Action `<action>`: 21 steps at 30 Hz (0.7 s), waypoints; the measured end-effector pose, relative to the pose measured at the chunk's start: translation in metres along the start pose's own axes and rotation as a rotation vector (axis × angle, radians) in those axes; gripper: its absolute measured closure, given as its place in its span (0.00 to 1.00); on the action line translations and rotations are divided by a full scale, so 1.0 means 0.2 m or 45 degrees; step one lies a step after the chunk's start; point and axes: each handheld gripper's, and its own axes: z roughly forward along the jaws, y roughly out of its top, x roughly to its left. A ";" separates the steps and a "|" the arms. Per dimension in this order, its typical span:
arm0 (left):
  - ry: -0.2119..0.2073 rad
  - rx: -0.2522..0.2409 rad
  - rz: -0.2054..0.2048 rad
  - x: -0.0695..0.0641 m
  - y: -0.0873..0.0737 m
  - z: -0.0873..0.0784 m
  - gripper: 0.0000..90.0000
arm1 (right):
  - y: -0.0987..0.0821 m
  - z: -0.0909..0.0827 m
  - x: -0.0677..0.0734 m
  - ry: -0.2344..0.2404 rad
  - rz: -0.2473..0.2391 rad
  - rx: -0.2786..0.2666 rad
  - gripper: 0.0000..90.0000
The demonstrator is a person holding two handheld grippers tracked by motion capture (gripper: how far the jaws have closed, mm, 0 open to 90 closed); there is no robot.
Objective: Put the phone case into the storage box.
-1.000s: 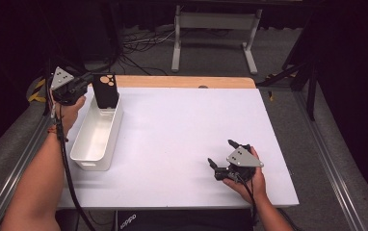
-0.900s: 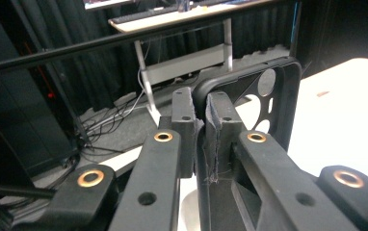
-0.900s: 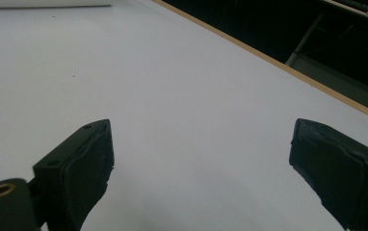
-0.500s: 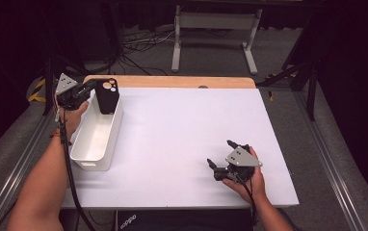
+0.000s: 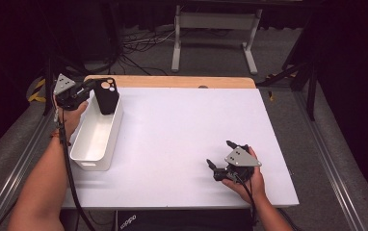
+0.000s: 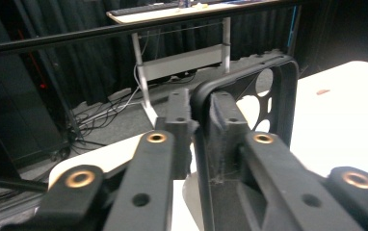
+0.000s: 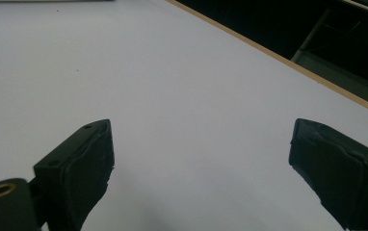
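Since a second ago, the left tongs [image 5: 91, 89] (jaws just easing, pinching the black phone case [image 5: 108, 95]) shifted over the white bin's [image 5: 95, 144] far end; next, release inside. Right tongs [image 5: 221, 161] rest spread on the tabletop [image 5: 182, 130].

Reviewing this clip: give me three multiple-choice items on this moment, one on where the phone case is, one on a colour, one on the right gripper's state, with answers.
1. Where is the black phone case?
A. flat at the table's middle
B. upright at the far end of the white bin
C. under the right gripper

2. What colour is the bin?
A. white
B. red
C. blue

3. How do the right gripper's jaws stand?
A. shut on the case
B. shut on nothing
C. open, nothing between

Answers: 1 B, the left gripper holds it there; 2 A, the high view shows it; 3 C, bare table shows between them.
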 end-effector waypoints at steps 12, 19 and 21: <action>0.021 0.016 0.015 -0.01 0.00 0.02 0.84 | 0.00 -0.02 -0.01 -0.005 0.016 -0.007 0.11; 0.041 0.049 0.032 -0.01 -0.01 0.02 0.79 | 0.00 -0.02 -0.01 -0.003 0.011 -0.006 0.11; 0.042 0.064 0.043 -0.01 0.00 0.03 0.79 | 0.00 -0.02 -0.01 -0.004 0.014 -0.008 0.11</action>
